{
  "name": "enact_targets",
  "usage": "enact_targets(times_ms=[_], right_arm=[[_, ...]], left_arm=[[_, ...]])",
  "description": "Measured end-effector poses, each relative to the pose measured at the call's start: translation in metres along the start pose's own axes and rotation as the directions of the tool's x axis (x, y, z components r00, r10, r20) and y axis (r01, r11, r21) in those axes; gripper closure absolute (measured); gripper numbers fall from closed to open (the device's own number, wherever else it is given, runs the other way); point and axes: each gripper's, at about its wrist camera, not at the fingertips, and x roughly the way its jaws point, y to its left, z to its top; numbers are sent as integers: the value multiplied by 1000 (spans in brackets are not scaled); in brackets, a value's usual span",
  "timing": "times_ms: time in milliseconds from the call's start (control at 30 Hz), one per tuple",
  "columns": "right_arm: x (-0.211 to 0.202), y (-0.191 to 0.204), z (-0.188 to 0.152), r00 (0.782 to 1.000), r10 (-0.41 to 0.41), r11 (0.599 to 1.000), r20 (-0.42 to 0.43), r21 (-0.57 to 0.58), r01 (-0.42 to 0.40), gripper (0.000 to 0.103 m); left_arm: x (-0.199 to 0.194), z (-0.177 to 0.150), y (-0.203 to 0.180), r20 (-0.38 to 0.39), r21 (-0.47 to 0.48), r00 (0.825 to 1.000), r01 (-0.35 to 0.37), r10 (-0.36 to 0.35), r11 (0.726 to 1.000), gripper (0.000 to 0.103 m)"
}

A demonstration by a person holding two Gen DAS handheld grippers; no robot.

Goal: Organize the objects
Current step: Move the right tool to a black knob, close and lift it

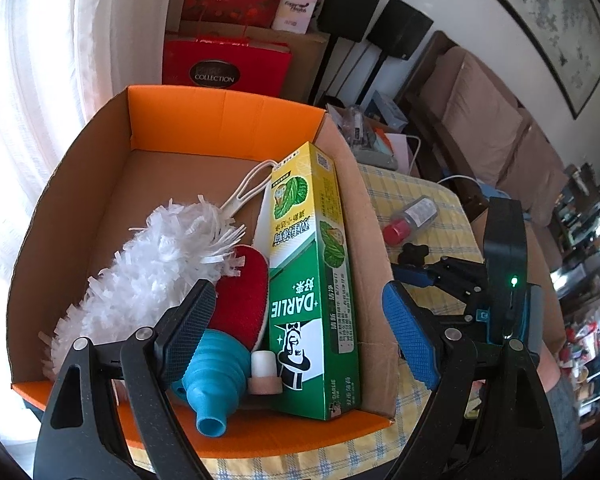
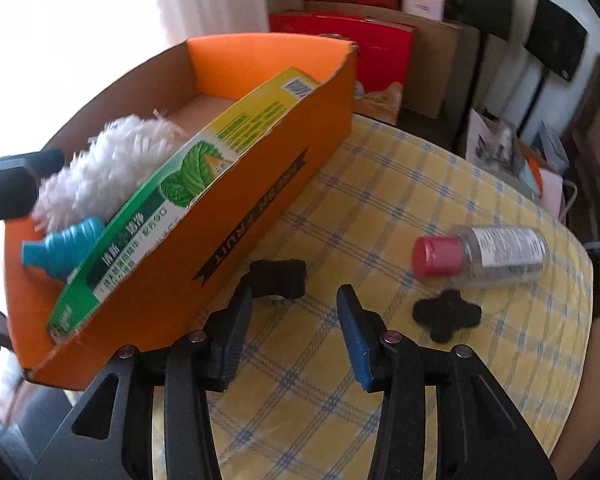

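Note:
An orange cardboard box (image 1: 228,120) (image 2: 268,200) on the checked tablecloth holds a green toothpaste carton (image 1: 316,280) (image 2: 148,208), a white duster (image 1: 148,272), a red brush (image 1: 240,300) and a blue funnel (image 1: 212,376). My left gripper (image 1: 300,328) hangs open over the box's near right corner, its pads clear of the carton. My right gripper (image 2: 294,312) is open low over the cloth beside the box. A black knob (image 2: 278,278) lies just past its fingertips. A second black knob (image 2: 446,314) and a clear bottle with a pink cap (image 2: 484,254) lie to the right.
Red gift boxes (image 1: 228,68) and a brown carton stand behind the orange box. Black speakers (image 1: 400,32), a sofa (image 1: 492,128) and a cluttered side surface lie at the right. The table edge (image 2: 580,280) curves close behind the bottle.

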Motion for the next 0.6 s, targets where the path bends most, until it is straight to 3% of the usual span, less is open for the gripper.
enact_targets(times_ms=[167,233,433,533,600], right_arm=[[6,5,3,999,35,998,-5,-60,-35,53],[8,9,5,999,40,995,-7,-94,-40,45],[23,7,8,998,53,991,-44,-123,-58,44],[25,4,6,998,64,990,-28,-122,-67,45],[24,4,5,997,72,990,-13,-118,-73,58]], left_arm=[[1,0,1,-2,-1,1000,1,-1,1000,19],[2,0,1,-3,-1,1000,2,-2,1000,19],[8,0,3,-11,-7,1000,3,-3,1000,19],[10,-1,2,-15,-5,1000,3,-3,1000,19],[11,-1,2,-16,-3,1000,3,-3,1000,19]])
